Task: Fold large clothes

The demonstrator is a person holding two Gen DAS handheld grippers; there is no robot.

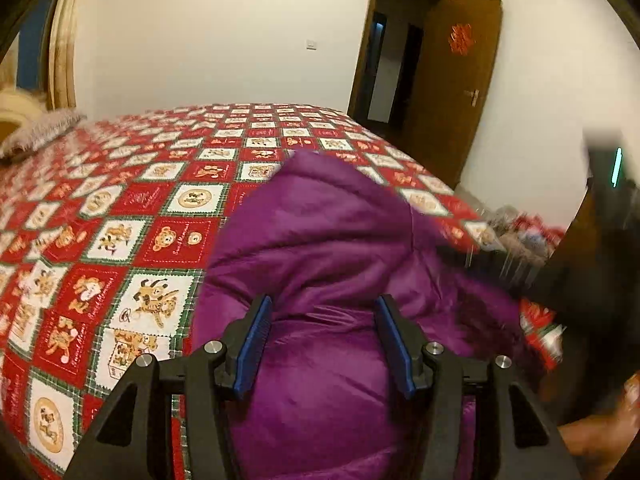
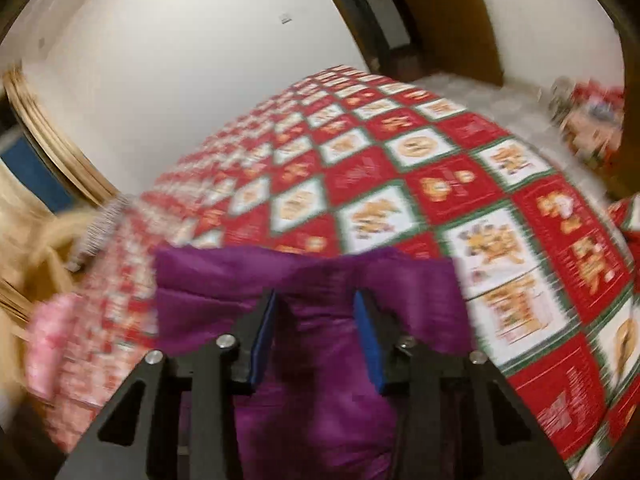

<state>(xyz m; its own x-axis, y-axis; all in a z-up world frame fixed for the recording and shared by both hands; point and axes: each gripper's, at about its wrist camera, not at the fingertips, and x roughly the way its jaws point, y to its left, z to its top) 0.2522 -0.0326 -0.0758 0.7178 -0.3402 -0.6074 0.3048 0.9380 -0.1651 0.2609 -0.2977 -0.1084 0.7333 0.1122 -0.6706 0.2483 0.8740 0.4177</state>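
On the bed, the purple padded jacket lies bunched near the edge under both claws, the left claw and right claw apart and gripping nothing, so the puffy folds could well spring open or slide off.

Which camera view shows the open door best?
The left wrist view: the brown door stands open and sharp, with handle and red ornament visible. The right wrist view shows only a blurred brown part of it at the top edge.
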